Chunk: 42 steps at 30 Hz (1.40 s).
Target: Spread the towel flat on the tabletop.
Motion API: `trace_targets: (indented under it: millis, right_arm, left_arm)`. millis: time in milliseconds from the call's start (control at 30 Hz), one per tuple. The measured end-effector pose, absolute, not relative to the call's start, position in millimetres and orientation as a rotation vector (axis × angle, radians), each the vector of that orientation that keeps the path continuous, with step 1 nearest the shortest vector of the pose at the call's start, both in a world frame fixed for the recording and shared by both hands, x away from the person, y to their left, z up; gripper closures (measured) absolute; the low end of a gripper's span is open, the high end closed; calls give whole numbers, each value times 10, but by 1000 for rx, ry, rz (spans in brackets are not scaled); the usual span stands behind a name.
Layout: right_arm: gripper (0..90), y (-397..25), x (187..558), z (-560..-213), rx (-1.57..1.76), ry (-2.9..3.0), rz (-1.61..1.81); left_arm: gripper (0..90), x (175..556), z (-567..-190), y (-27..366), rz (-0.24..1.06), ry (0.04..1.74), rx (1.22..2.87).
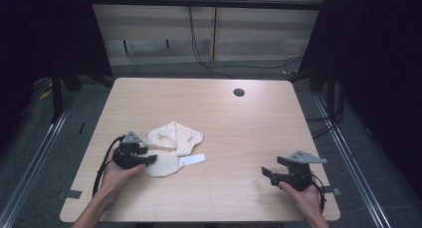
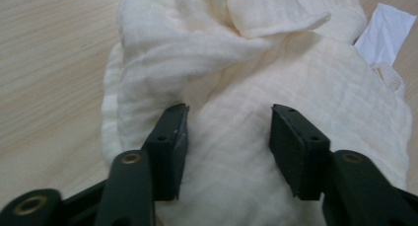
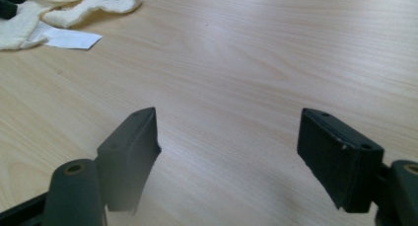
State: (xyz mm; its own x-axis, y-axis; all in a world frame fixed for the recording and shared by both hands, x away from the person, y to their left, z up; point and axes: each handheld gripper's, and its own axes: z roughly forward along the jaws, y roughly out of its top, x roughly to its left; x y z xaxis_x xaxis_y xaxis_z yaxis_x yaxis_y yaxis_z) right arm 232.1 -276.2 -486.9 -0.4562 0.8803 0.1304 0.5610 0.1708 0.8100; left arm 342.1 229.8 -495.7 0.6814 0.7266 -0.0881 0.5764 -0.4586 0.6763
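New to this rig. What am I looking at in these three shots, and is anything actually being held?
There is no robot arm here: a person stands at a wooden table with a hand-held two-jaw gripper in each hand.

The high view looks down from a fixed camera; the forearms come in at the bottom. The left gripper sits at a crumpled cream cloth, and the right gripper is off to the side over bare wood.

The other two views come from cameras riding on the grippers, looking along their black jaws. In the left gripper view the left gripper's jaws stand apart over the cloth, not closed on it. In the right gripper view the jaws are wide open above the tabletop.

A white paper tag pokes out beside the cloth. Nothing is held yet.
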Motion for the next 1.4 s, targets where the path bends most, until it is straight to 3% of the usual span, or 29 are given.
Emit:
trace_targets:
  millis: [267, 367, 933, 1333, 1400]
  right_arm:
    - [240, -2712, 2354, -4890, 1358, 2115, 1168]
    - [240, -2706, 2346, -4890, 1351, 2124, 1159]
    - [243, -2689, 2355, -4895, 1346, 2143, 1146]
    - [204, -2654, 2351, -4895, 1319, 2196, 1193]
    - [247, -2652, 2355, -4894, 1316, 2202, 1209]
  left_arm:
    - [770, 3414, -4957, 2305, 288, 981, 2199]
    - [827, 3410, -4947, 2280, 275, 984, 2212]
    - [835, 3369, -4963, 2156, 157, 927, 2198]
    - [832, 3208, -4948, 1843, 115, 791, 2263]
    - [831, 3186, -4951, 1788, 107, 778, 2259]
